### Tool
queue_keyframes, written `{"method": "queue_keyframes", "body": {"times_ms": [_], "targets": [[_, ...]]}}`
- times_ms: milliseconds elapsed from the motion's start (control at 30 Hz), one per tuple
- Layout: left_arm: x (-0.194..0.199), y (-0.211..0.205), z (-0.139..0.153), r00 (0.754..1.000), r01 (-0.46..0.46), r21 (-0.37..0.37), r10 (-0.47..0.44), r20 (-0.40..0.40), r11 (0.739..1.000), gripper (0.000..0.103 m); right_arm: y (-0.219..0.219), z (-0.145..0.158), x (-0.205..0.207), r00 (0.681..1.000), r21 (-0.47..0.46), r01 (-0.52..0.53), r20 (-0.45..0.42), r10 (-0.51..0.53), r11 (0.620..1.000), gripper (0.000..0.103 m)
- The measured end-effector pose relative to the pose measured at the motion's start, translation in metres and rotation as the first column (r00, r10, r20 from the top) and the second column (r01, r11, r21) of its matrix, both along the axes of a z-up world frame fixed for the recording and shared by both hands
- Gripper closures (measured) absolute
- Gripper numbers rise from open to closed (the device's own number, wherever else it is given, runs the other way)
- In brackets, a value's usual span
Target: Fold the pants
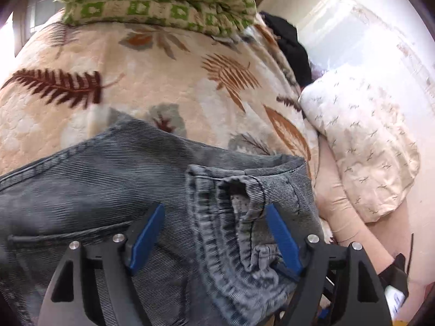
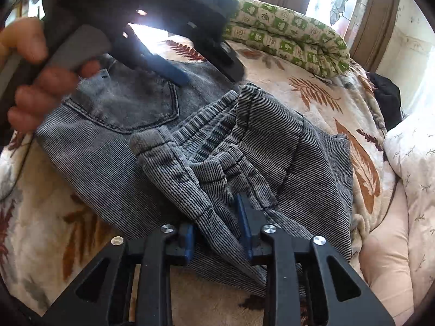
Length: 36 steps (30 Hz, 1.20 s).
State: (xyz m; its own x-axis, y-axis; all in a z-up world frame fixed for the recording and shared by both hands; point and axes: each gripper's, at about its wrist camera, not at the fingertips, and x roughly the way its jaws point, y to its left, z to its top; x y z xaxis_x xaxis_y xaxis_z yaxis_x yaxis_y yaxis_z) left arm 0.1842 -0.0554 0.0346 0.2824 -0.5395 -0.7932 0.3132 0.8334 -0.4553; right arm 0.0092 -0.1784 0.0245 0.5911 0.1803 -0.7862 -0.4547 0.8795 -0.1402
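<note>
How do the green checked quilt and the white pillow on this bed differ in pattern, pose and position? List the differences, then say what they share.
1. The quilt shows green squares on cream; the pillow is white with small grey sprigs.
2. The quilt is folded into a stacked roll; the pillow lies unfolded and puffy.
3. The quilt lies across the far end of the bedspread; the pillow lies at its right edge.
Both are soft bedding lying clear of the pants.

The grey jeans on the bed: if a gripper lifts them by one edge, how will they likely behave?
The grey jeans would likely drape and sag, since they already lie in soft bunched folds. Their thick ribbed denim probably makes them fairly heavy for cloth. The ridged waistband between the left gripper pads should resist slipping.
</note>
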Motion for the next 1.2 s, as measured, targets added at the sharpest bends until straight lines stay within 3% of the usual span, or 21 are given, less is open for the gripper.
{"method": "queue_keyframes", "body": {"times_ms": [100, 133, 167, 233, 433, 567, 633, 667, 733, 800, 867, 967, 1133, 1200], "targets": [[0.004, -0.024, -0.003, 1.0, 0.007, 0.067, -0.009, 0.027, 0.998, 0.025, 0.002, 0.003, -0.008, 0.999, 0.003, -0.017, 0.031, 0.017, 1.0, 0.076], [0.006, -0.031, -0.006, 0.999, 0.011, 0.088, -0.014, 0.035, 0.996, 0.036, 0.004, 0.002, -0.005, 0.999, -0.003, -0.018, 0.027, 0.018, 1.0, 0.076], [0.008, -0.037, -0.009, 0.999, 0.015, 0.114, -0.02, 0.04, 0.993, 0.065, 0.005, -0.001, -0.002, 1.0, -0.003, -0.017, 0.012, 0.017, 1.0, 0.083], [0.009, -0.045, -0.01, 0.997, -0.011, 0.201, -0.003, 0.074, 0.98, 0.094, 0.005, -0.003, 0.004, 1.0, 0.012, -0.005, -0.01, 0.005, 1.0, 0.088], [0.006, -0.005, 0.001, 0.993, -0.098, 0.14, 0.086, 0.086, 0.985, 0.096, 0.014, 0.02, -0.008, 0.998, 0.091, -0.063, 0.036, 0.06, 0.994, 0.089], [0.001, 0.001, -0.017, 0.993, -0.101, 0.208, 0.085, 0.086, 0.973, 0.095, 0.03, -0.008, -0.005, 0.993, 0.051, -0.115, -0.027, 0.116, 0.992, 0.086], [-0.001, 0.006, -0.017, 0.991, -0.114, 0.177, 0.099, 0.091, 0.978, 0.095, 0.028, -0.011, -0.003, 0.993, 0.059, -0.115, -0.02, 0.116, 0.992, 0.085], [-0.001, 0.007, -0.014, 0.991, -0.114, 0.166, 0.1, 0.087, 0.98, 0.095, 0.026, -0.008, -0.002, 0.993, 0.07, -0.11, -0.026, 0.112, 0.991, 0.079], [-0.003, 0.009, -0.006, 0.991, -0.106, 0.156, 0.092, 0.093, 0.982, 0.095, 0.018, 0.001, 0.006, 0.993, 0.125, -0.088, -0.069, 0.097, 0.988, 0.068], [-0.008, 0.009, 0.007, 0.989, -0.099, 0.161, 0.079, 0.127, 0.982, 0.095, 0.005, 0.018, 0.006, 0.992, 0.222, -0.057, -0.096, 0.08, 0.973, 0.068], [-0.012, 0.003, 0.021, 0.985, -0.079, 0.167, 0.051, 0.167, 0.983, 0.095, -0.009, 0.039, 0.002, 0.996, 0.309, -0.033, -0.071, 0.058, 0.95, 0.067], [-0.014, -0.013, 0.03, 0.981, -0.044, 0.195, 0.005, 0.195, 0.98, 0.095, -0.023, 0.054, 0.003, 0.999, 0.357, 0.016, -0.032, -0.005, 0.934, 0.067], [-0.009, -0.031, 0.029, 0.977, -0.084, 0.221, 0.037, 0.208, 0.972, 0.095, -0.041, 0.04, 0.028, 0.984, 0.361, 0.177, -0.071, -0.162, 0.916, 0.067], [-0.006, -0.032, 0.025, 0.982, -0.079, 0.199, 0.042, 0.185, 0.977, 0.095, -0.039, 0.019, 0.037, 0.975, 0.355, 0.211, -0.148, -0.168, 0.911, 0.068]]}}
